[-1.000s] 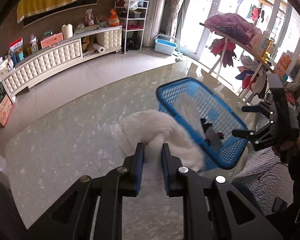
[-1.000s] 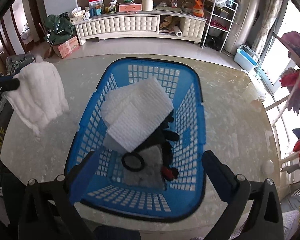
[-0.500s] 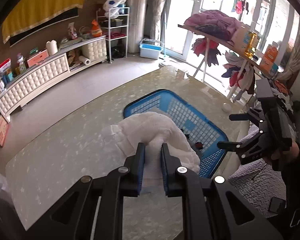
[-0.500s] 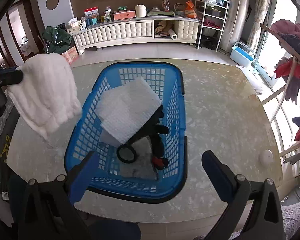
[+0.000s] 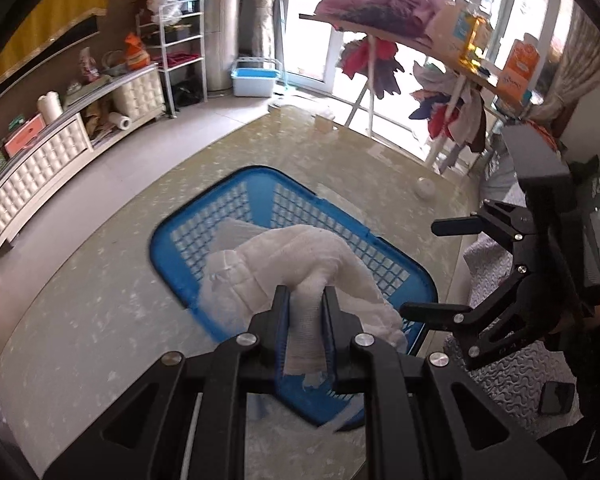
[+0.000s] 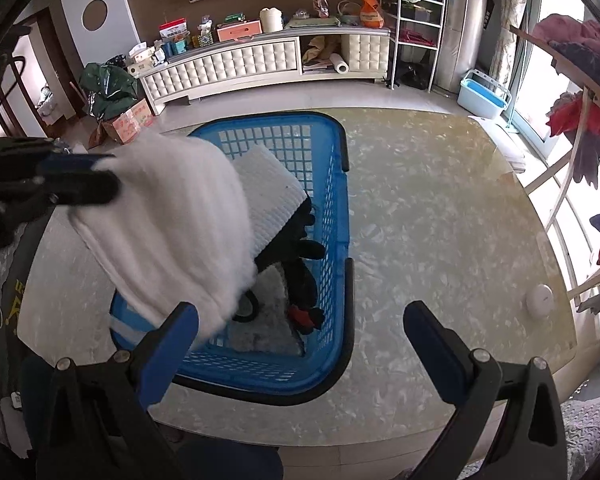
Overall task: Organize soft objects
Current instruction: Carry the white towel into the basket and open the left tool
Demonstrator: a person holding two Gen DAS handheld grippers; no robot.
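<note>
The left claw [image 5: 305,322] is clamped tight on a bunched fold of the white towel [image 5: 300,264], gripping it near one end so the rest hangs free below and ahead of the fingers. Held this way, the cloth dangles over the near end of the blue basket [image 5: 228,204] on the table [image 5: 100,320], which suggests it is meant to be dropped in with the other soft things. The right claw [image 6: 300,320] is spread wide and holds nothing; it sits just short of the basket's near rim, probably waiting clear of the drop.

The right wrist view shows what the left cannot: under the hanging towel, ahead of the right claw, the basket already holds a folded white cloth [image 6: 272,192], dark garments [image 6: 304,264] and a grey piece [image 6: 268,312]. The left wrist view alone shows the pinch on the towel closely, and the empty right claw off to its right.
</note>
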